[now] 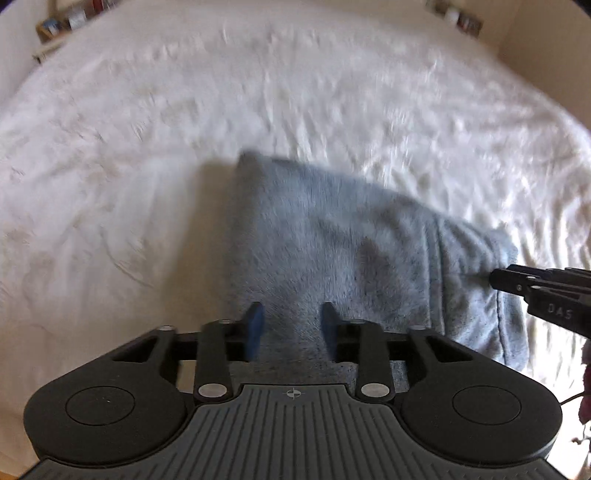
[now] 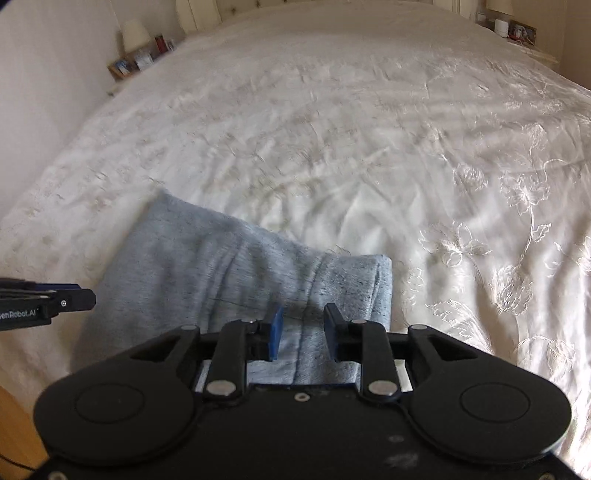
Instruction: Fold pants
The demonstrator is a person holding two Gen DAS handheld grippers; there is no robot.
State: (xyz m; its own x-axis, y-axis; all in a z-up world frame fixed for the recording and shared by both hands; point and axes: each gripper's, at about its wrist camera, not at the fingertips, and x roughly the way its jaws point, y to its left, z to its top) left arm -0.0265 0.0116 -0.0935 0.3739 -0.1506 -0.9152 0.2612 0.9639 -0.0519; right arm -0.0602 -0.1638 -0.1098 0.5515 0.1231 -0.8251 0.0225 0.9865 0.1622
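The left claw (image 1: 291,321) is parted, its two blue-padded fingers standing apart with grey fabric showing between them; it grips nothing and hangs just above the near edge of the pants (image 1: 354,251). The right claw (image 2: 303,325) is likewise parted, holding nothing, poised over the near right part of the same garment, where a seam runs away from it.

The pants are light blue-grey, folded into a compact block, lying on the near part of the bed (image 2: 332,129). The bed carries a white cover embroidered with floral patterns.

At the far left corner, beside the bed, a bedside shelf (image 2: 127,68) holds a lamp (image 2: 135,33) and small items too blurred to name.
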